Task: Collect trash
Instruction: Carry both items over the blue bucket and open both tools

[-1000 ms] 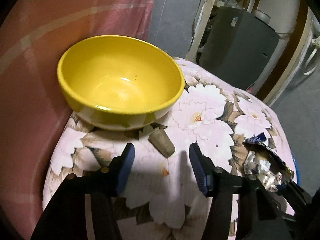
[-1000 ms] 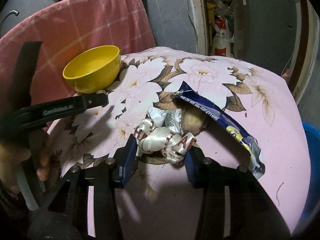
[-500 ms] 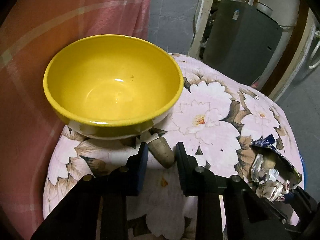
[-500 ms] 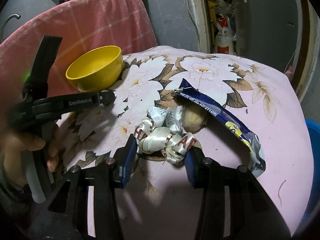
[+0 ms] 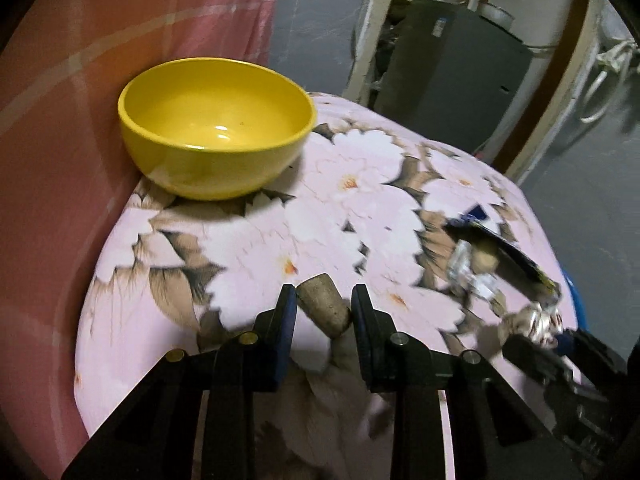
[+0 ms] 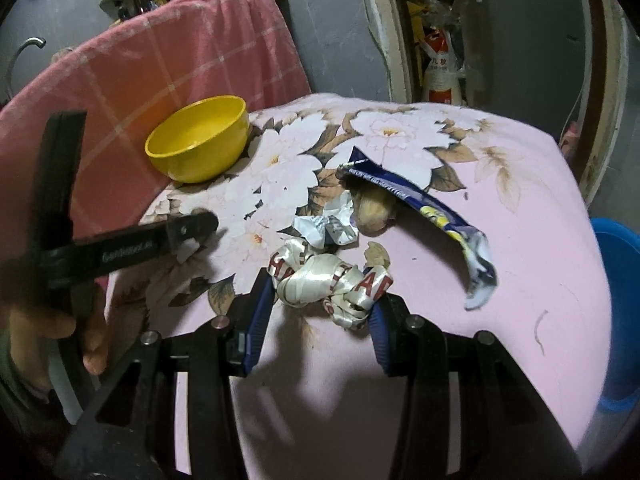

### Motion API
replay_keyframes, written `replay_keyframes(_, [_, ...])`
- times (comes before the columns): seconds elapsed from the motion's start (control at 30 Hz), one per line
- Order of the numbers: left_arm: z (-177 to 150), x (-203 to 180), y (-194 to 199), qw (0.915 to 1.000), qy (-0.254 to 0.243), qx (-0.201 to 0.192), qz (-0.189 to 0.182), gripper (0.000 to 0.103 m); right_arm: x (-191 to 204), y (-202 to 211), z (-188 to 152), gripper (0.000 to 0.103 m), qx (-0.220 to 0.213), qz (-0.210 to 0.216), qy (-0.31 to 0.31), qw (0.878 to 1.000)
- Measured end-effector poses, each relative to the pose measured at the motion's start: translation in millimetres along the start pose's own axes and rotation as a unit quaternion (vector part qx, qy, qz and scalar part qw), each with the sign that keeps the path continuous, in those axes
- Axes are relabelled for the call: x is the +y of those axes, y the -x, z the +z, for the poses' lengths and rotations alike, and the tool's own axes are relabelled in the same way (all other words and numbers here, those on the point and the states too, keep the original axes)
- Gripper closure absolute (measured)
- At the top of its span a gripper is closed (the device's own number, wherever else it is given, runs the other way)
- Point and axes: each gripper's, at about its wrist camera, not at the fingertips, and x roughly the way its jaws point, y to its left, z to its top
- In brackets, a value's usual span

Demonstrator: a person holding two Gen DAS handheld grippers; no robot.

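Near table edge (image 5: 120, 360), left claw (image 5: 323, 304) grips cork (image 5: 325, 307).

Two fisheye wrist views, close, angled down along the tongs, both sharing yellow bowl (image 5: 216, 128) (image 6: 198, 138) and floral tabletop (image 5: 360, 208) (image 6: 520, 184).

The left hand-held gripper (image 5: 323, 308) angles downward, its pads clamped on a cork (image 5: 325, 309). The right hand-held gripper (image 6: 322, 306) angles downward too, gripping a ribbon (image 6: 332, 280).
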Motion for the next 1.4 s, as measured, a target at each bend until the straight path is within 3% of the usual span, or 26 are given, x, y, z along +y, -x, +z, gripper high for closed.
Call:
replay_keyframes(0.17, [-8,-23,28,0.9985,-0.012,-0.041,-0.033,0.079,1,28,-2,0.051,-0.033,-0.005,0.004,0.999])
replay_keyframes(0.3, [-5,-45,56,0.9934,-0.027,-0.092,-0.063,0.079,2,64,-1,0.051,-0.090,-0.013,0.015,0.996])
replay_keyframes(0.57, [8,-92,99,0.9695,-0.061,-0.204,-0.121,0.079,-3,135,6,0.051,-0.218,-0.044,0.040,0.974])
replay_keyframes(0.77, [17,-132,112,0.9540,-0.082,-0.247,-0.149,0.079,-20,178,5,0.049,-0.288,-0.080,0.046,0.953])
replay_keyframes(0.97, [21,-175,113,0.9451,-0.114,-0.254,-0.172,0.079,-55,206,-1,0.048,-0.321,-0.114,0.024,0.940])
replay_keyframes(1.2, [18,-231,96,0.9378,-0.163,-0.237,-0.194,0.079,-104,225,-12,0.048,-0.327,-0.143,-0.011,0.934])
replay_keyframes(1.4, [17,-270,60,0.9408,-0.187,-0.196,-0.204,0.079,-150,222,-26,0.048,-0.314,-0.162,-0.053,0.934])
